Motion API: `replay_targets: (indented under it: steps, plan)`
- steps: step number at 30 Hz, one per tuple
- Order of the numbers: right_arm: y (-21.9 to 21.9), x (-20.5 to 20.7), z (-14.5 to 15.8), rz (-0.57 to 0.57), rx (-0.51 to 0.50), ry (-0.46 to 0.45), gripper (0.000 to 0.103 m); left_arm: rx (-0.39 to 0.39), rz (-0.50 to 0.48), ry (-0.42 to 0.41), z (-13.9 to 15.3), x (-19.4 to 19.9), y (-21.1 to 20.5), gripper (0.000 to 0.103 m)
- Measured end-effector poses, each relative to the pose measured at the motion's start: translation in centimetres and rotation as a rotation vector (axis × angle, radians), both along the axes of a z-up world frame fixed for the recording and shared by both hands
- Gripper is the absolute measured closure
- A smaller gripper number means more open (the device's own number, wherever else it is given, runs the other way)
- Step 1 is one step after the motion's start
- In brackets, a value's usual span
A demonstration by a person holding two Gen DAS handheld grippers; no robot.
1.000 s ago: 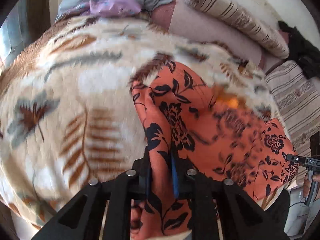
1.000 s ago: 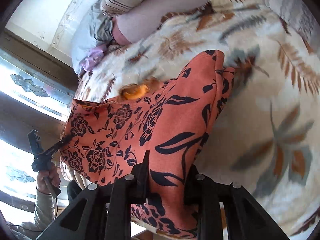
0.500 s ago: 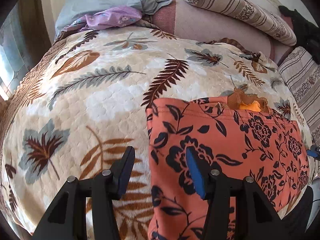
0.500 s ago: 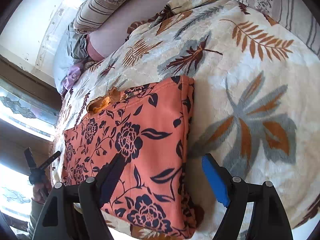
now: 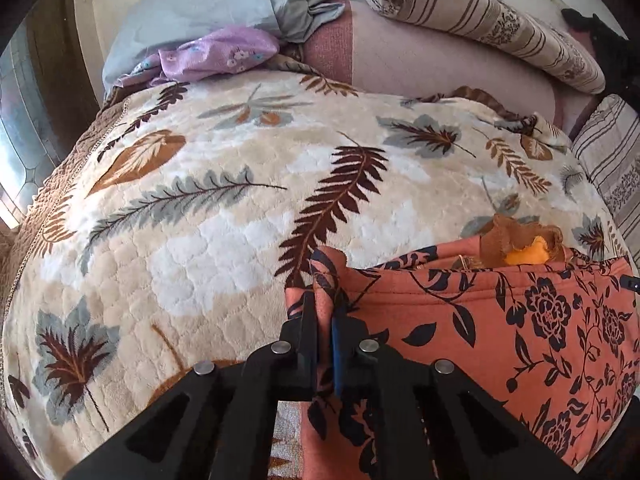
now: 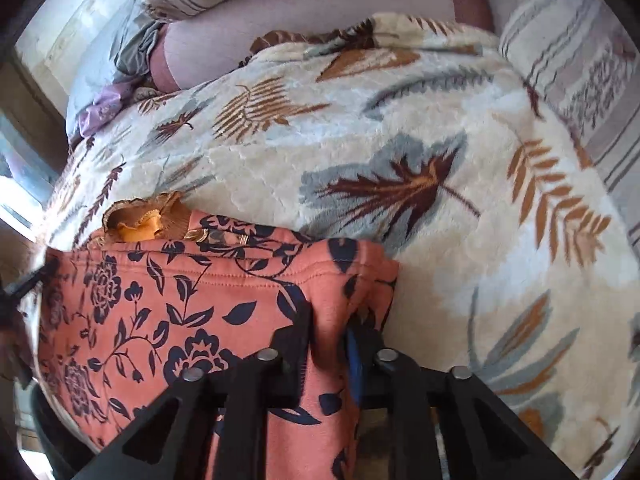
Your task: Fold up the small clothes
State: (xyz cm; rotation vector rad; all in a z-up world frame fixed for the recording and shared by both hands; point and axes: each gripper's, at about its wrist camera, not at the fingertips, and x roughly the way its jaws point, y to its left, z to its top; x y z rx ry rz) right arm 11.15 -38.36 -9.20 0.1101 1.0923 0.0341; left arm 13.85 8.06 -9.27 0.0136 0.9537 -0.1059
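On the leaf-print blanket (image 5: 224, 240), both hand-held grippers, left (image 5: 325, 312) and right (image 6: 331, 322), were spread half a second ago and have now clamped the orange floral garment's (image 5: 500, 332) far corners, so a fold looks next.

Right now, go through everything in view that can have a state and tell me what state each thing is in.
Left gripper: shut, fingers pinching the garment's left corner.
Right gripper: shut, fingers pinching the garment's right corner.
Orange floral garment: lying folded on the blanket, both far corners bunched up.
Leaf-print blanket: spread over the bed.
Lilac cloth: crumpled, unfolded, at the far edge.
Grey cloth: rumpled behind it.
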Motion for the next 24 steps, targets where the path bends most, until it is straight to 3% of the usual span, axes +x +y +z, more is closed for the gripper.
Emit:
replay_targets:
  steps: [3,4,6,8,11,12,13,14,16,19,21,22,24]
  plan:
    - [-1.4,1.6,-3.1,-0.055,0.035,0.069,0.091,0.041,0.004,0.1,-4.2,2.0,-0.2,0.097]
    - [-2.3,2.0,-4.2,-0.079,0.093,0.076,0.09,0.043,0.006,0.069,-4.5,2.1,-0.2,0.097]
    - [-3.9,2.0,-4.2,-0.147,0.203,0.057,0.089,0.048,0.016,0.066,-3.5,2.2,-0.3,0.095]
    - [-4.8,1.5,-3.5,-0.187,0.248,0.059,0.083,0.032,0.044,0.062,-2.6,2.2,0.3,0.092]
    - [-5.3,-0.1,-1.9,-0.233,0.226,0.05,0.06,0.008,0.079,0.083,-1.7,1.4,1.4,0.089]
    - [-5.5,-1.0,-1.0,-0.241,0.261,0.028,0.038,-0.002,0.093,0.067,-1.1,0.6,1.7,0.084]
    - [-5.4,-2.0,0.1,-0.247,0.291,-0.002,0.024,-0.007,0.106,0.053,-0.4,-0.3,1.9,0.074]
    - [-5.2,-3.0,1.1,-0.248,0.32,-0.028,0.023,-0.015,0.117,0.043,0.4,-1.4,2.1,0.067]
    - [-3.9,-4.9,2.7,-0.206,0.415,-0.051,0.023,-0.05,0.131,0.01,1.8,-4.1,2.1,0.04]
    - [-0.5,-7.4,3.1,-0.092,0.594,-0.03,0.02,-0.076,0.086,-0.032,2.8,-8.4,0.9,0.035]
    - [1.8,-8.3,1.4,-0.008,0.677,0.027,0.02,-0.066,0.024,-0.021,2.0,-10.5,-0.4,0.034]
    - [2.6,-8.5,0.0,0.008,0.673,0.068,0.02,-0.053,-0.003,0.006,0.9,-11.0,-1.0,0.034]
    - [2.3,-8.7,-3.4,-0.095,0.631,0.16,0.021,0.007,0.002,0.127,-2.2,-11.1,-1.5,0.034]
